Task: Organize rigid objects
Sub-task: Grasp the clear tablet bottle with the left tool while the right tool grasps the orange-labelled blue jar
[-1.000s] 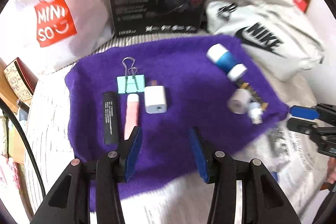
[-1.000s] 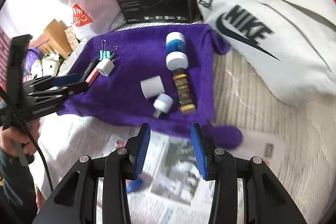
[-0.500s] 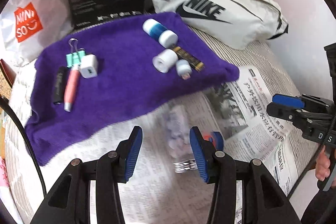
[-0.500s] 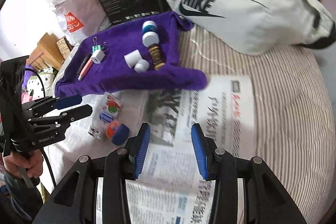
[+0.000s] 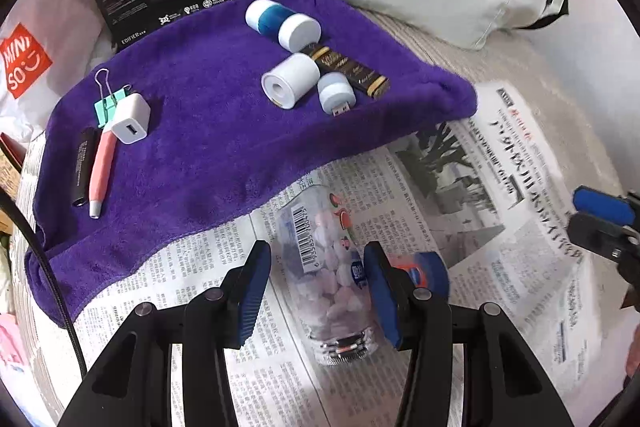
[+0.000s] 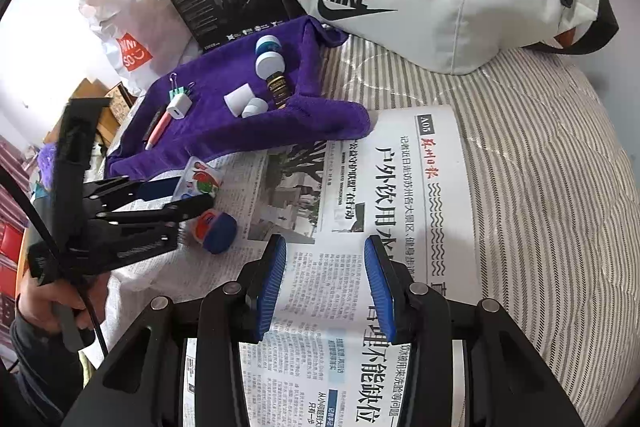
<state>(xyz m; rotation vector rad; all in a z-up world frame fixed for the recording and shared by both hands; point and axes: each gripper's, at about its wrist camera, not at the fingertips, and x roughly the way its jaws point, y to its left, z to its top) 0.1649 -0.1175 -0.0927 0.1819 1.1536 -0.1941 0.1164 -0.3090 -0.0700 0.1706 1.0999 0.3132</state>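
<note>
Clear bottle [image 5: 332, 275] between wide left tongs [image 5: 316, 291] — barcode hidden rightward | right tongs [image 6: 326, 283] wide

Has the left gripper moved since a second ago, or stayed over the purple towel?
Yes. The left gripper has pulled back off the purple towel toward the newspaper, and its open fingers now straddle the clear candy bottle lying there.

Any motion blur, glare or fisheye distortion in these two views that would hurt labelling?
Left wrist view: newspaper print smears toward the right edge, the right tool there looks soft; the candy bottle stays readable. Right wrist view: sharp headlines, mild softness around the left tool. Both: strong barrel bending and dark corners; no harsh glare.
</note>
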